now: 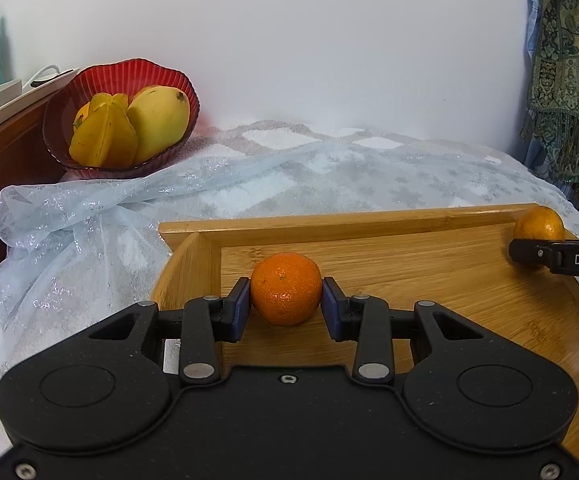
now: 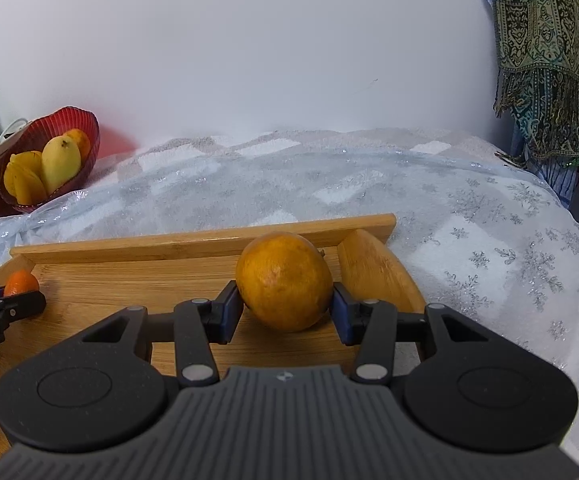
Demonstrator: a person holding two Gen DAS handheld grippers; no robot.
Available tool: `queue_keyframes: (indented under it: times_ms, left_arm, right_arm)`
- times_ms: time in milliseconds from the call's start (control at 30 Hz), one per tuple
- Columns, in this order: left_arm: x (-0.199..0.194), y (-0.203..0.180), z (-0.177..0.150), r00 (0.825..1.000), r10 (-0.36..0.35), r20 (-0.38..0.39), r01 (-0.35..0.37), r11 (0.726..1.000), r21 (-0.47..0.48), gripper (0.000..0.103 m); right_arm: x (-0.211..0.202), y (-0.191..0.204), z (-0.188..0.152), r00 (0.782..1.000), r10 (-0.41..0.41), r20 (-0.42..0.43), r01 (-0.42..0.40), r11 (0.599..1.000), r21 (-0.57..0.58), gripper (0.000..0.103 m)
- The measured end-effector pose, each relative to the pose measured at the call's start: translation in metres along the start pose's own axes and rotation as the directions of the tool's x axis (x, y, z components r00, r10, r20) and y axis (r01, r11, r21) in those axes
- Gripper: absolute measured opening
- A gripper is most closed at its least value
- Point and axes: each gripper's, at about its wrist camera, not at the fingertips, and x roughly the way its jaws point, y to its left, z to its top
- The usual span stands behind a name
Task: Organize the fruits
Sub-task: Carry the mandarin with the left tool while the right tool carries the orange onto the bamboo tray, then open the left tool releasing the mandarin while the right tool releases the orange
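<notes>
Far left, against the wall: red bowl [image 1: 121, 116] with a mango [image 1: 159, 118] and starfruit [image 1: 103, 136], set on a pale snowflake cloth [image 1: 89, 240]. Nearer, in the wooden tray [image 1: 429, 264]: left tongs [image 1: 285, 304] pinching a small tangerine [image 1: 285, 289] close to the tray's back-left corner. Further right: right tongs [image 2: 287, 310] clamped on a larger yellow-orange fruit [image 2: 285, 282] by the tray's back wall.
</notes>
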Motion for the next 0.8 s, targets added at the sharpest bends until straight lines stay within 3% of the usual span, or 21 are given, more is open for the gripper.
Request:
queue_keyframes:
  times_ms: [233, 300, 467, 800]
  left_arm:
    - [0.0002, 0.0011, -0.0005, 1.0, -0.006, -0.004, 0.006, 1.0, -0.002, 0.036]
    - [0.0002, 0.0013, -0.0011, 1.0, -0.006, -0.004, 0.006, 1.0, 0.001, 0.036]
    - [0.0003, 0.0012, -0.0018, 1.0, -0.001, -0.005, 0.001, 1.0, 0.004, 0.047]
    - [-0.001, 0.0007, -0.0032, 1.0, -0.001, -0.001, 0.001, 1.0, 0.01, 0.058]
  right_arm:
    - [-0.0002, 0.0004, 0.0002, 1.0, 0.001, -0.003, -0.001, 1.0, -0.003, 0.053]
    - [-0.0001, 0.0018, 0.0001, 1.0, 0.0, -0.004, 0.0, 1.0, -0.016, 0.065]
    - [-0.0005, 0.0013, 0.0, 1.0, 0.014, -0.01, -0.014, 1.0, -0.007, 0.079]
    - [-0.0005, -0.0002, -0.0004, 0.999, 0.036, -0.018, -0.036, 0.999, -0.011, 0.083]
